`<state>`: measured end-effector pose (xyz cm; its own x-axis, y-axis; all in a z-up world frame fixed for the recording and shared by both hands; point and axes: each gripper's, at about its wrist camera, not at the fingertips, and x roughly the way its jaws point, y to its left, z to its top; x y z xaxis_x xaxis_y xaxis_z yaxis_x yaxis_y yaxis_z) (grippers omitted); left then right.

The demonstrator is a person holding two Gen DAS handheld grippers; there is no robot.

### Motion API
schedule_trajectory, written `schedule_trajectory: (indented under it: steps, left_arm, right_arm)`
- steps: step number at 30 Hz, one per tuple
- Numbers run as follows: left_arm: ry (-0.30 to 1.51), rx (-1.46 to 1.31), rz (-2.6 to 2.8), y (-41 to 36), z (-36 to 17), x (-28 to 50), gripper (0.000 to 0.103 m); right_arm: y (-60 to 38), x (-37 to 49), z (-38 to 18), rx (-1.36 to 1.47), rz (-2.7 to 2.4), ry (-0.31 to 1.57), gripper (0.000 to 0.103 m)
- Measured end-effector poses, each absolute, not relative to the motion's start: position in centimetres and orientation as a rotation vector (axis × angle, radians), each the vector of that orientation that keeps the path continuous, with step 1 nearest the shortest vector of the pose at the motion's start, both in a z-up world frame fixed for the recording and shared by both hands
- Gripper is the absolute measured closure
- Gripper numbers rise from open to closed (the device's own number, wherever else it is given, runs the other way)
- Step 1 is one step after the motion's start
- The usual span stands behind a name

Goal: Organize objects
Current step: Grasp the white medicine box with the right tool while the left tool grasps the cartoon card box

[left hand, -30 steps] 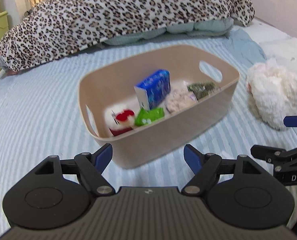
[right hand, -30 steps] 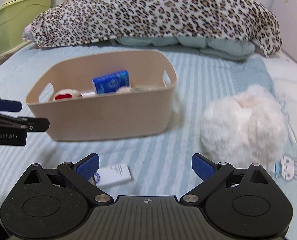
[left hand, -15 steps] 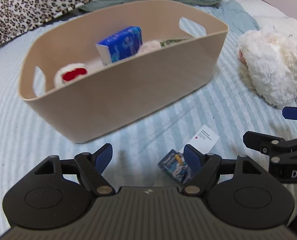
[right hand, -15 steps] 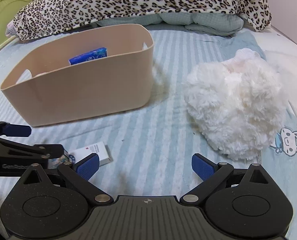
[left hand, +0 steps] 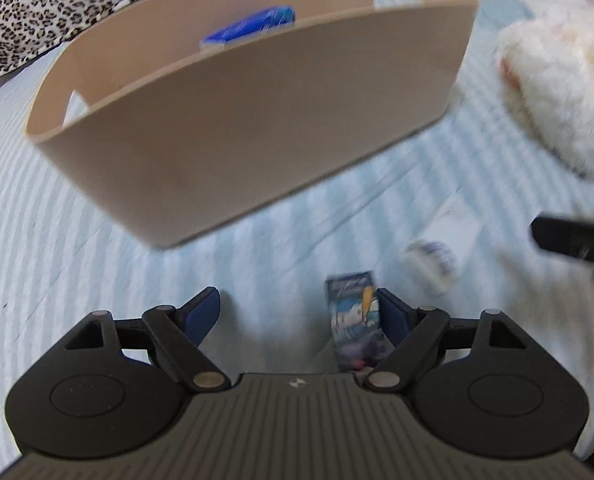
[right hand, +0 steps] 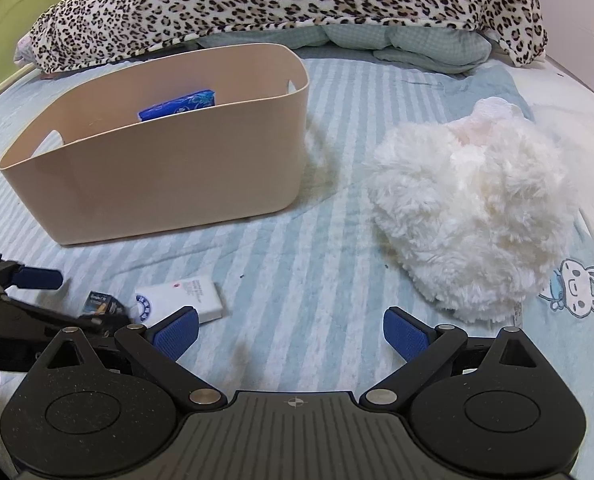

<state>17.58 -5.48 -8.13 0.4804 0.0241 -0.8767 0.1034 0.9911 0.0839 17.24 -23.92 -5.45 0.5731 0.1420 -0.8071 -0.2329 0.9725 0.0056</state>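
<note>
While left gripper gapes wide, small dark packet lies on striped bedsheet against right pad, off-centre. Shift right to centre packet, press down, close. Right gripper agape, idle. Beige bin near ahead.

A leopard-print blanket lies heaped over a pale green quilt on the blue-striped bed; a green cabinet stands behind.
</note>
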Motion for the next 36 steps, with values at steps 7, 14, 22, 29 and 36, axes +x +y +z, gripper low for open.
schedule_trajectory:
  steps: [7, 14, 22, 29, 36]
  left_arm:
    - [1.065, 0.126, -0.021, -4.1, -8.4, 17.1, 0.018]
    - [1.058, 0.110, -0.021, -3.0, -8.3, 16.4, 0.019]
    - [1.019, 0.076, -0.095, -2.8, -8.1, 17.1, 0.019]
    - [1.020, 0.090, -0.096, -1.5, -8.7, 17.7, 0.019]
    - [1.019, 0.109, -0.124, -0.9, -8.8, 18.0, 0.037]
  right_arm:
    - [-23.8, 17.1, -5.6, -0.116, 0.233, 0.938, 0.003]
    - [-23.9, 17.4, -6.0, -0.104, 0.244, 0.956, 0.003]
    - [-23.0, 17.8, -7.8, -0.074, 0.325, 1.029, 0.003]
    - [-20.7, 18.3, -9.7, -0.129, 0.406, 1.063, 0.003]
    - [-17.8, 19.0, -10.5, -0.187, 0.486, 1.010, 0.012]
